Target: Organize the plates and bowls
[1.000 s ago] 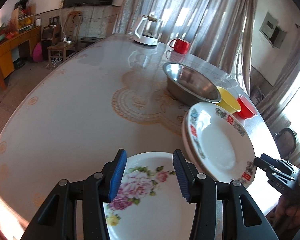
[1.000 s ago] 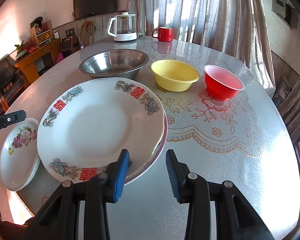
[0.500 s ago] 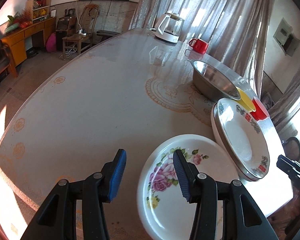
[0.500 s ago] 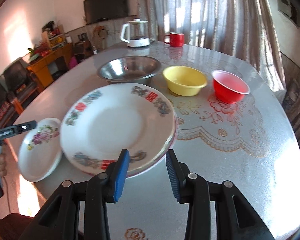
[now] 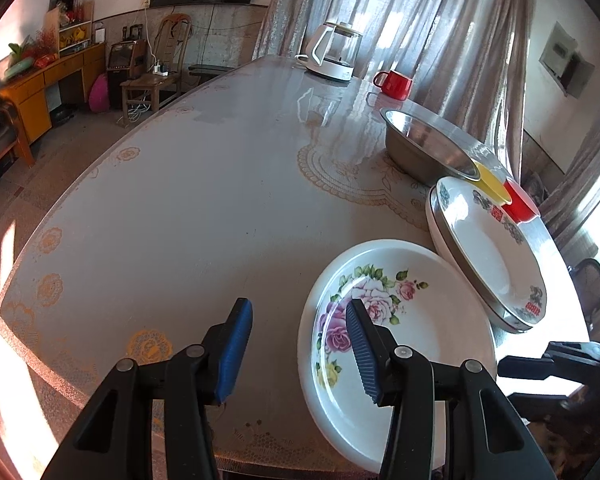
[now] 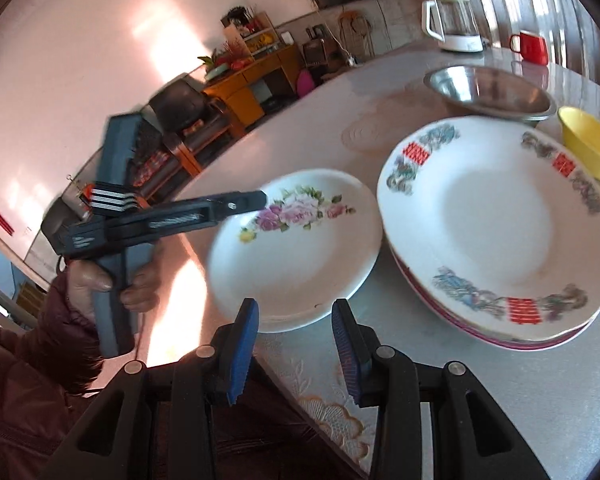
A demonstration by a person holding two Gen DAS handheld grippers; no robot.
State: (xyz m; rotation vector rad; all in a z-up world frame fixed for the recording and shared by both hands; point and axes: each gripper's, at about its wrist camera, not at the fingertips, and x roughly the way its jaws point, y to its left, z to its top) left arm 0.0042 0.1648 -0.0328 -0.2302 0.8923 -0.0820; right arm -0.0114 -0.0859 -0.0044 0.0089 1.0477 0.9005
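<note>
While both grippers' jaws gape empty, rose plate (image 5: 416,320) flat at table (image 5: 188,208) edge, roses toward left gripper (image 5: 298,354).

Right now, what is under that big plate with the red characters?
Under the big plate, another dish's rim pokes out with a pink-red edge. The top plate covers the rest of it, so its pattern stays hidden.
</note>
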